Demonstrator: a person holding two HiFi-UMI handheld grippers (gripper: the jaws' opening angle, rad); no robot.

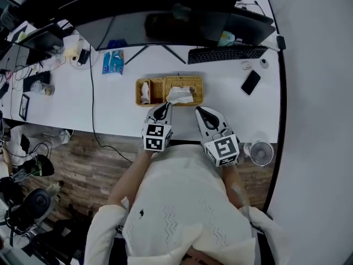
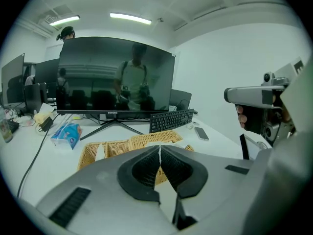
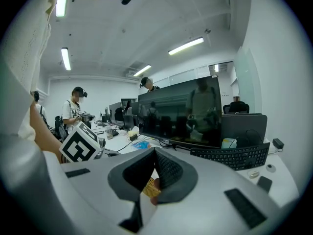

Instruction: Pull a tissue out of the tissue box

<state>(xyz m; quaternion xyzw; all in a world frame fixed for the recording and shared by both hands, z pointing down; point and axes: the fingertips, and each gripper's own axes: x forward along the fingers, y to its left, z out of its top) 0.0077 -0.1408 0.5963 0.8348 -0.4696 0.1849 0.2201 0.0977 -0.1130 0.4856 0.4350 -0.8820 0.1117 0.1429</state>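
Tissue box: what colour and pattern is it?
The tissue box is tan woven wicker, clearest in head view.

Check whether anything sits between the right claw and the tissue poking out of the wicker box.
Nothing visible does. The right claw hangs just short of the tissue in the wicker box, with only bare white desk between them.

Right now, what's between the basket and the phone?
Nothing but bare white desk lies between the basket and the phone; the head view shows it.

Black keyboard (image 1: 227, 53) and phone (image 1: 251, 82) lie on white desk (image 1: 110, 109)
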